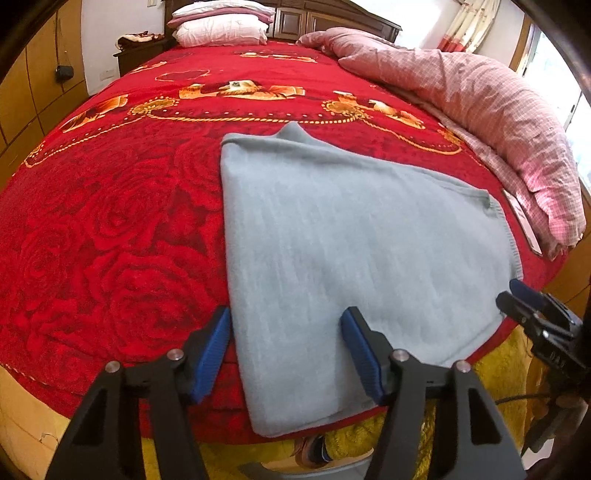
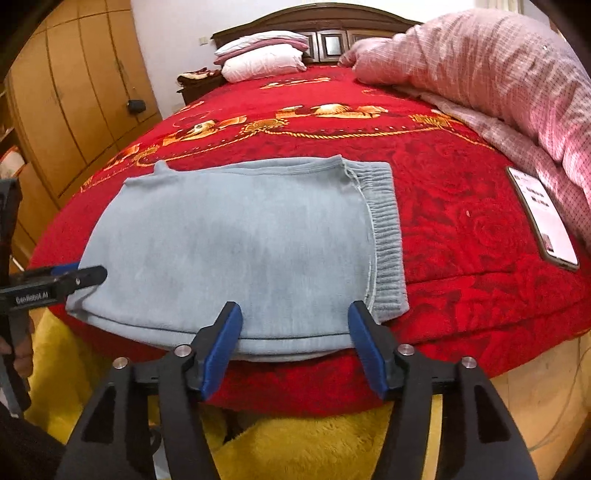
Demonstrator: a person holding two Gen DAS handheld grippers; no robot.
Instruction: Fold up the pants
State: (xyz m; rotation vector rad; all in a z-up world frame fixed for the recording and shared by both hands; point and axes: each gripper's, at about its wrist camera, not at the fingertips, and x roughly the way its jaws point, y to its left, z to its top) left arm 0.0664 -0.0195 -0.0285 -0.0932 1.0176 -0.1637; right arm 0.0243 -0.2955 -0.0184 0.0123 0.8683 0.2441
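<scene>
a: where were the pants (image 1: 332, 258) located?
b: folded on the red blanket (image 1: 110, 221), at 12 o'clock.
a: tong state?
b: left gripper (image 1: 284, 354) and right gripper (image 2: 295, 347) were spread wide; nothing was held.

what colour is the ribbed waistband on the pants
Grey, slightly darker than the pale blue-grey pants; waistband shows best in the right wrist view.

Grey-blue pants (image 1: 351, 258) lie folded flat on a red rose-patterned blanket (image 1: 110, 229), reaching from the centre down to the bed edge at 6 o'clock. The left gripper (image 1: 286, 354) sits at 6 o'clock with its blue-padded jaws spread wide, holding nothing, over the near left part of the pants. The right gripper (image 1: 517, 299) enters at 4 o'clock, its tips at the pants' right corner. A pink checked quilt (image 1: 480, 107) lies at 2 o'clock, white pillows (image 1: 221, 26) at 11
</scene>
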